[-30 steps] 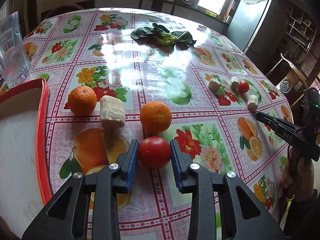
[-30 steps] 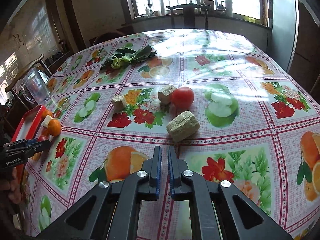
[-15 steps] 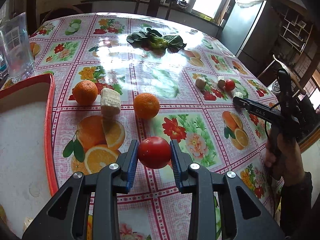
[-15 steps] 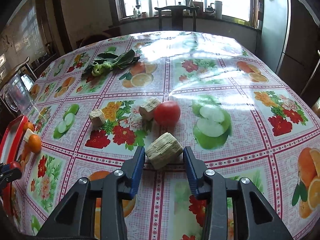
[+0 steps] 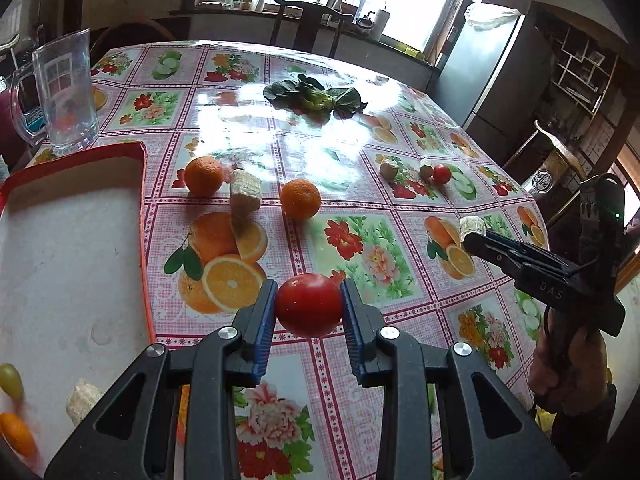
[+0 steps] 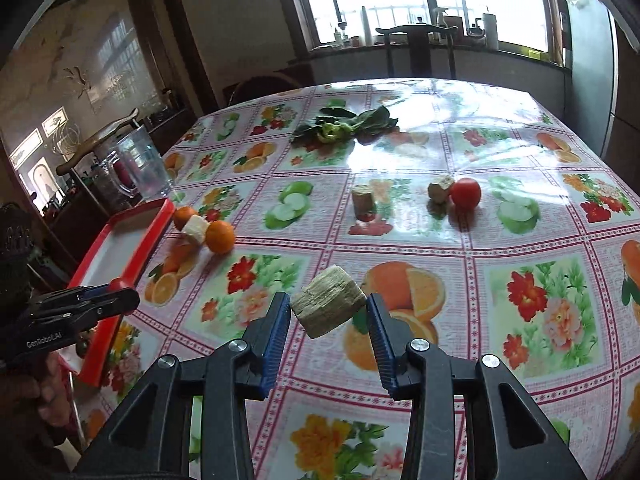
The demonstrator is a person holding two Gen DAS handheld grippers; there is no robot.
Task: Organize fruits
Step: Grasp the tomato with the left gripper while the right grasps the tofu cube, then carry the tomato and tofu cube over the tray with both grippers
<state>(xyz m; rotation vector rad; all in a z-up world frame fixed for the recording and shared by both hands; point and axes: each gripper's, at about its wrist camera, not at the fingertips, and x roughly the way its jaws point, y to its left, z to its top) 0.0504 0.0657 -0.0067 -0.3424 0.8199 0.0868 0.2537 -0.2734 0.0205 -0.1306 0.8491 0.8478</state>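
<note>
Daylight from a wide window at the top of both views falls on a tabletop [image 5: 320,152] covered in a glossy pink oilcloth printed with oranges, flowers and apple slices. At the lower centre of the left wrist view, the left hand-held gripper [image 5: 309,306] is clamped on a smooth round red tomato [image 5: 309,305], held clear of the cloth, blue pads pressing its widest sides. It looks firm but thin-skinned and slick, so a gentle squeeze across the middle seems safest. To its left lies a red-rimmed tray with a white floor [image 5: 142,208], already holding a few small pieces at the lower left corner. Two round orange tangerines [image 5: 204,175] sit in the centre left with a pale corn-cob chunk [image 5: 245,191] between them; they would probably be light and slightly yielding. At the lower centre of the right wrist view, the right hand-held gripper [image 6: 328,312] holds a tan, ribbed cob chunk [image 6: 328,306], seemingly pinched at its ends; it looks dry, stiff and light. A second red tomato [image 6: 465,193] rests at the centre right, touching another tan chunk. Readable writing: "GenRobot.AI" on the left gripper's body at the left edge of the right wrist view, and "DAS" on the right gripper's body in the left wrist view.
</note>
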